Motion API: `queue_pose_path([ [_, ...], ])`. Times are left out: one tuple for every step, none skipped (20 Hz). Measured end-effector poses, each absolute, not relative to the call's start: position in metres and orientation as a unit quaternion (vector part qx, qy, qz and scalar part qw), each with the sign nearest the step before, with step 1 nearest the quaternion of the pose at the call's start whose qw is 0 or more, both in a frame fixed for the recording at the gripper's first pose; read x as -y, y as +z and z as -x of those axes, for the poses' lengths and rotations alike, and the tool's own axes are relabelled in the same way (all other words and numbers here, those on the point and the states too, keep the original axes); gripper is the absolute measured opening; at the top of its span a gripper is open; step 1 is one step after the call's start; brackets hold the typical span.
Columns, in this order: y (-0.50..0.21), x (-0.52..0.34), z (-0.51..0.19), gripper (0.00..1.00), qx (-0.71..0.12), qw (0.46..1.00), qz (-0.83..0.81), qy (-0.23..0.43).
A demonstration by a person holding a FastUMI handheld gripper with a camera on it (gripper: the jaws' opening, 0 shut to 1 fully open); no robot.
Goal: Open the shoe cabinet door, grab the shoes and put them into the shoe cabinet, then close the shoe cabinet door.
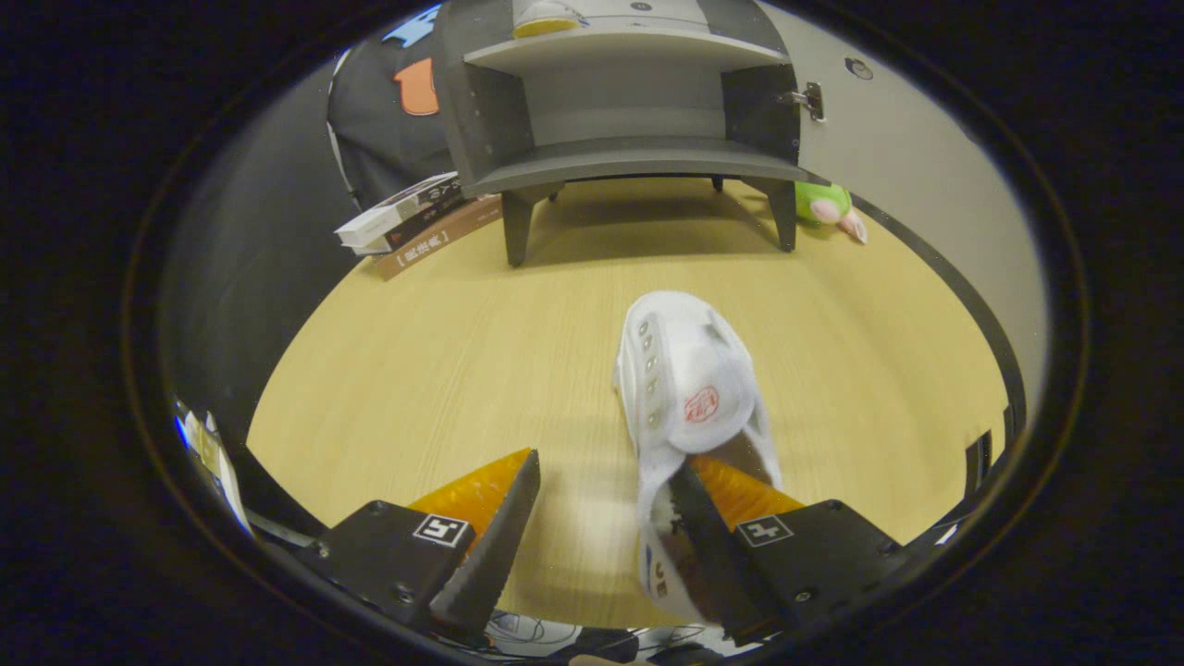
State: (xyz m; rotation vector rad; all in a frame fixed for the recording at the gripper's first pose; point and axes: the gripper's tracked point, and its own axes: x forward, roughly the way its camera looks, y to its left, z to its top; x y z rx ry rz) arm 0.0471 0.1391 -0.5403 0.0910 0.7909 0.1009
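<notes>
Left, beyond the jaws: stack of books on the counter, leaning out beside the cabinet's left leg, with the booth wall behind. Centre, far end: cabinet on short legs, door swung open to the right, hinge visible; shelves exposed, and a yellow-and-white object on the upper one, cut off, not identifiable. Right of the cabinet legs: green plush toy, partly hidden behind the leg and door. Nothing lies between shoe and cabinet.

Gripper: jaws apart. White shoe lies on the counter just ahead; its near end overlaps the right finger, which seems to sit inside the opening; contact unclear. Left finger stands clear of the shoe.

Counter: light wood grain. Cables at the near edge, blurred.
</notes>
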Motion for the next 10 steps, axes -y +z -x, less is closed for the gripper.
queue_pose_path([
  [-0.54,-0.142,-0.054,0.9,-0.384,0.921,-0.052,0.045],
  [-0.541,-0.143,-0.061,0.91,-0.382,0.922,-0.055,0.042],
  [-0.542,-0.143,-0.065,0.9,-0.382,0.922,-0.054,0.039],
  [-0.543,-0.142,-0.069,0.9,-0.383,0.922,-0.053,0.034],
  [-0.542,-0.141,-0.074,0.9,-0.383,0.922,-0.049,0.032],
  [-0.541,-0.138,-0.076,0.9,-0.386,0.921,-0.048,0.029],
  [-0.541,-0.135,-0.077,0.89,-0.387,0.92,-0.049,0.027],
  [-0.54,-0.131,-0.079,0.87,-0.389,0.92,-0.05,0.023],
  [-0.542,-0.127,-0.079,0.74,-0.39,0.919,-0.053,0.021],
  [-0.542,-0.122,-0.078,0.6,-0.39,0.919,-0.052,0.019],
])
